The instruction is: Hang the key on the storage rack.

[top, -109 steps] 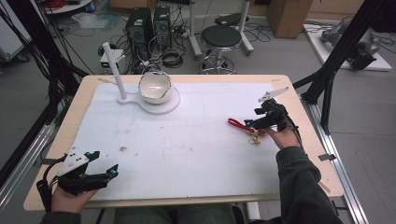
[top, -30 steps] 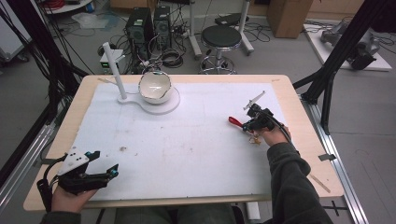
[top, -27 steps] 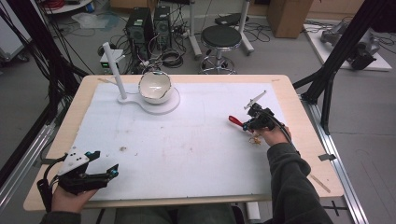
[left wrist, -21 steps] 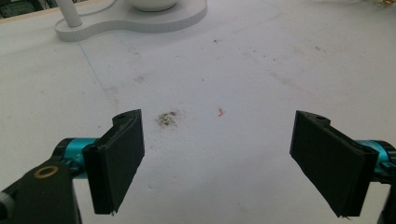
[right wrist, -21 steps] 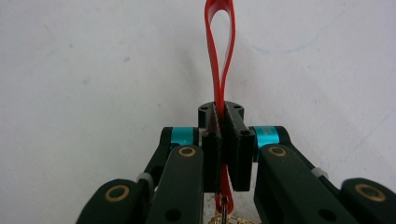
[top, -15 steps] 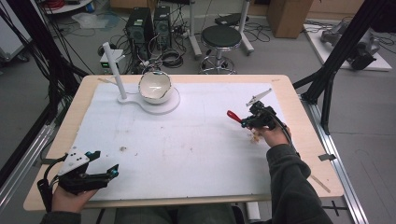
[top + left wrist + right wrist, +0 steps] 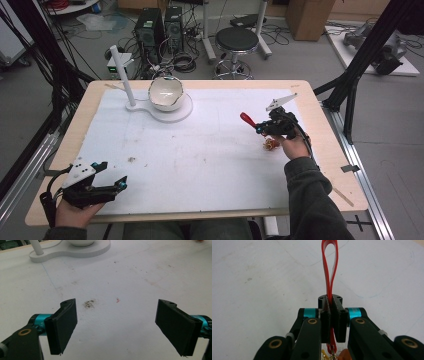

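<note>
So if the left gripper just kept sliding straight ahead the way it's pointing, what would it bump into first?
Probably nothing soon. The left gripper is open, with bare white mat ahead, marked by a small dark smudge. Farther on, slightly left, sits the white stand base under the bowl, though depth is hard to judge.

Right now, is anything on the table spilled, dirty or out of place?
Nothing spilled. The white mat has a small dark smudge and a tiny red fleck ahead of the left tool. The bowl sits upright on its stand.
</note>
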`<state>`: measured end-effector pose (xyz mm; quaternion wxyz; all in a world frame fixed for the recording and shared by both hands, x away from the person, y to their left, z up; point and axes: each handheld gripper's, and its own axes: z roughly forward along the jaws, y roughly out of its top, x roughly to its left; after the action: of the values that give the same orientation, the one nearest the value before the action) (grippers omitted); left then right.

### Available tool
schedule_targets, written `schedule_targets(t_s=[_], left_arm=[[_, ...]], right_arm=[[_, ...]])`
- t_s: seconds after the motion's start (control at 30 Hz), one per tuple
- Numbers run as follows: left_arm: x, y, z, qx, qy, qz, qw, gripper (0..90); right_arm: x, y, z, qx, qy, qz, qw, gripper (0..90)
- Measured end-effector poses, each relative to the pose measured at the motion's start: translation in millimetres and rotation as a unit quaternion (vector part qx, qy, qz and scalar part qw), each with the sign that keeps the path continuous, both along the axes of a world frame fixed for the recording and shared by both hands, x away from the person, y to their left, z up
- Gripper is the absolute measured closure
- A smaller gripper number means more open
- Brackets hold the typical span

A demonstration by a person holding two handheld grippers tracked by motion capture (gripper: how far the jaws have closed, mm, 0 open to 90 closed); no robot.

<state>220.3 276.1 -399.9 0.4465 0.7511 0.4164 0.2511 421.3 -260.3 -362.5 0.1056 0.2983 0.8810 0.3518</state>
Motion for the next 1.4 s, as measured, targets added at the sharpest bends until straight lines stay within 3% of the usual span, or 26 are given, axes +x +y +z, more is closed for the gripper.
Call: schedule_targets(t_s=[0.2,0.7,0.77,1.0,1.4], left_arm=[[0.0,0.5,0.1,0.000,-0.001,0.001,1.0000,18.2],[-0.2,0.8,0.3,-0.003,-0.002,0.002,1.0000,18.2],[-0.2,1.0,0.3,-0.003,-0.002,0.002,1.0000,18.2],[-0.6,0.7,0.4,-0.003,-0.003,0.004,1.0000,18.2],[0.0,1.0,0.1,-0.002,-0.001,0.002,1.0000,18.2]], right_arm=[[-5.5,1.5,9.9,0.028,-0.015,0.001,0.9995,86.4],[-11.1,26.7,36.7,0.041,-0.036,0.023,0.9982,86.4],[-11.8,32.2,41.3,0.054,-0.038,0.027,0.9975,86.5],[-13.7,56.9,55.3,0.063,-0.048,0.043,0.9959,86.4],[-13.4,97.6,66.3,0.093,-0.063,0.056,0.9921,86.4]])
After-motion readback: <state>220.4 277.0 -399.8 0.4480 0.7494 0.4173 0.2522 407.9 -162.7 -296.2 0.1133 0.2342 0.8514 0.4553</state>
